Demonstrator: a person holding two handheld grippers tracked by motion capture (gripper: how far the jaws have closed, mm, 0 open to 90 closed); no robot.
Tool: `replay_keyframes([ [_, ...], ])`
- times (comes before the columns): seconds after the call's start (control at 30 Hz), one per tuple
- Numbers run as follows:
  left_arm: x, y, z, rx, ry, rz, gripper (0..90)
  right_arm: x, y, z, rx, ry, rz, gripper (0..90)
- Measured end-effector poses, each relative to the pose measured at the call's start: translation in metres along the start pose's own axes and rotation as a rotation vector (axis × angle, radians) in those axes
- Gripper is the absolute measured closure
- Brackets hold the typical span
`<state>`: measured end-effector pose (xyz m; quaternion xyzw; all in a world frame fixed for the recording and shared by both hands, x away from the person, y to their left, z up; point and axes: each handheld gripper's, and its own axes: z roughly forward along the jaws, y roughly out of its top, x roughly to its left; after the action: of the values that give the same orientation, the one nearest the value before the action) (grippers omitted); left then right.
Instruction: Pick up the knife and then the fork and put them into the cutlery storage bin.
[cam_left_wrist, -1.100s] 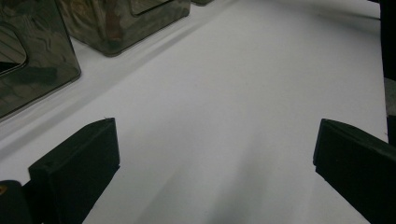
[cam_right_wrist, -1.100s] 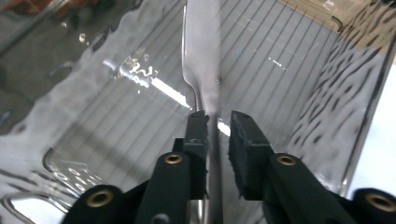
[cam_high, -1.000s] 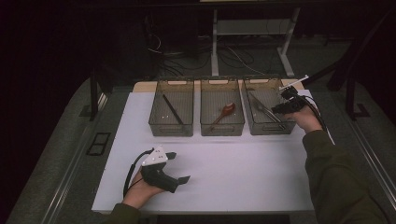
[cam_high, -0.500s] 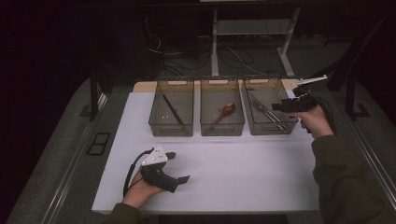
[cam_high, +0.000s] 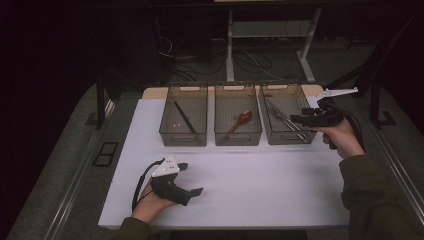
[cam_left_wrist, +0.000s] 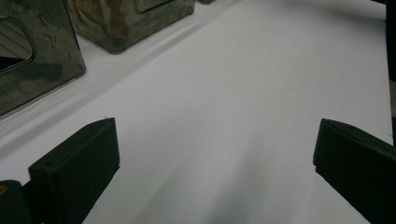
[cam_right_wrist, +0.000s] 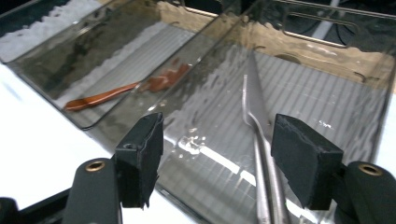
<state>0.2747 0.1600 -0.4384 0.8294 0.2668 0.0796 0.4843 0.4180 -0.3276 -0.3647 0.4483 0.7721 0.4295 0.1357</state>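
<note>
Release step: your right claw (cam_high: 300, 119), jaws just spread and empty, hangs at the right bin (cam_high: 286, 135) holding metal utensils (cam_right_wrist: 259, 154); left claw (cam_high: 192, 191) rests apart on the counter (cam_high: 260, 180); next, withdraw clear of the rim.

Left gripper (cam_high: 194, 191): black body, grey three-cornered plate on top, black cable looping behind. Right gripper (cam_high: 296, 119): black, same grey plate, brass screws beside square black pads (cam_right_wrist: 140, 156). Dark olive sleeves (cam_high: 380, 200).
</note>
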Motion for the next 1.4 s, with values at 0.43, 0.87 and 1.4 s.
replay_keyframes([
  [0.43,-0.001,-0.001,-0.001,-0.007,-0.004,-0.011,0.0,0.028,-0.023,-0.013,-0.060,0.034,-0.062,23.9],
  [0.87,0.000,-0.001,-0.002,-0.004,-0.004,-0.010,0.0,0.053,-0.053,-0.025,-0.126,0.057,-0.095,18.6],
  [1.4,0.000,-0.001,-0.003,-0.005,-0.002,-0.005,0.0,0.076,-0.097,-0.024,-0.099,0.113,-0.103,17.7],
])
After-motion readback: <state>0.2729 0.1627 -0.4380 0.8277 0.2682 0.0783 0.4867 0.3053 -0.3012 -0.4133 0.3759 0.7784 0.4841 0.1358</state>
